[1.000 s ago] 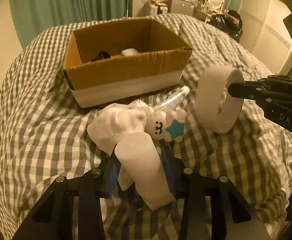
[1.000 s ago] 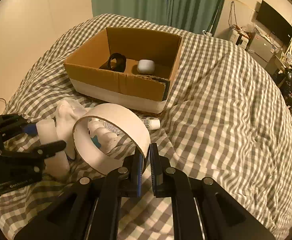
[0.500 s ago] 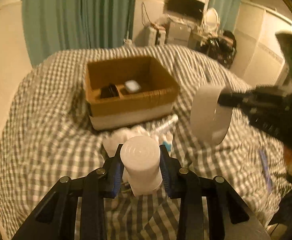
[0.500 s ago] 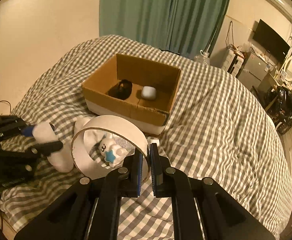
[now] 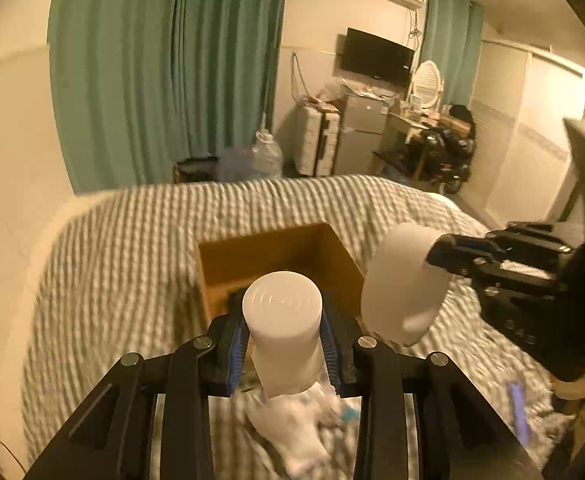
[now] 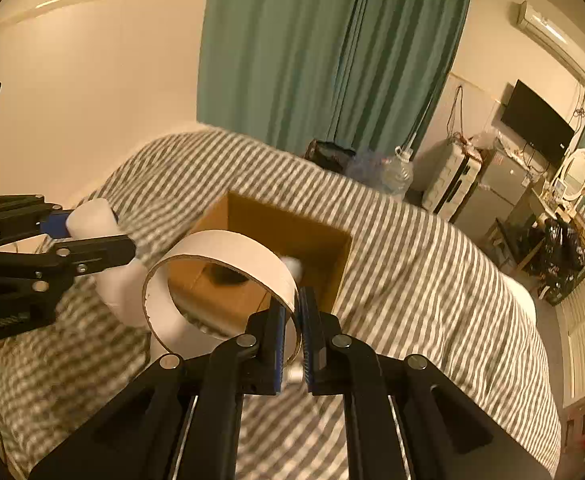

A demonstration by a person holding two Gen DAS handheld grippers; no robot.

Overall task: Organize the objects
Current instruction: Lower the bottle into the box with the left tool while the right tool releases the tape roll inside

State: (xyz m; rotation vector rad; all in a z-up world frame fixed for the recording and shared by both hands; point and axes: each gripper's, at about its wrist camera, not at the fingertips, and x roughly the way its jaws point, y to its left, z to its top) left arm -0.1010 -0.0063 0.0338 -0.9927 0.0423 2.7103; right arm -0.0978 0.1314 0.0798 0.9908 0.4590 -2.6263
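My left gripper (image 5: 282, 336) is shut on a white cylindrical bottle (image 5: 282, 320), held above the bed in front of the open cardboard box (image 5: 252, 256). My right gripper (image 6: 295, 312) is shut on the rim of a wide white tape roll (image 6: 220, 256), also held up near the box (image 6: 332, 280). The roll (image 5: 402, 280) and right gripper (image 5: 444, 254) show at the right of the left wrist view. The left gripper (image 6: 104, 232) with the bottle (image 6: 92, 216) shows at the left of the right wrist view. A dark item and a white item lie blurred inside the box.
A checked bedcover (image 6: 412, 248) lies under everything. White soft items (image 5: 300, 428) lie on it below my left gripper. Green curtains (image 5: 164, 72), a suitcase, a small fridge (image 5: 362, 132) and a cluttered desk stand beyond the bed.
Both grippers have lifted their objects well above the bed and tilted up, so the room now fills the views. The white sock and plush toy stay behind on the cover.
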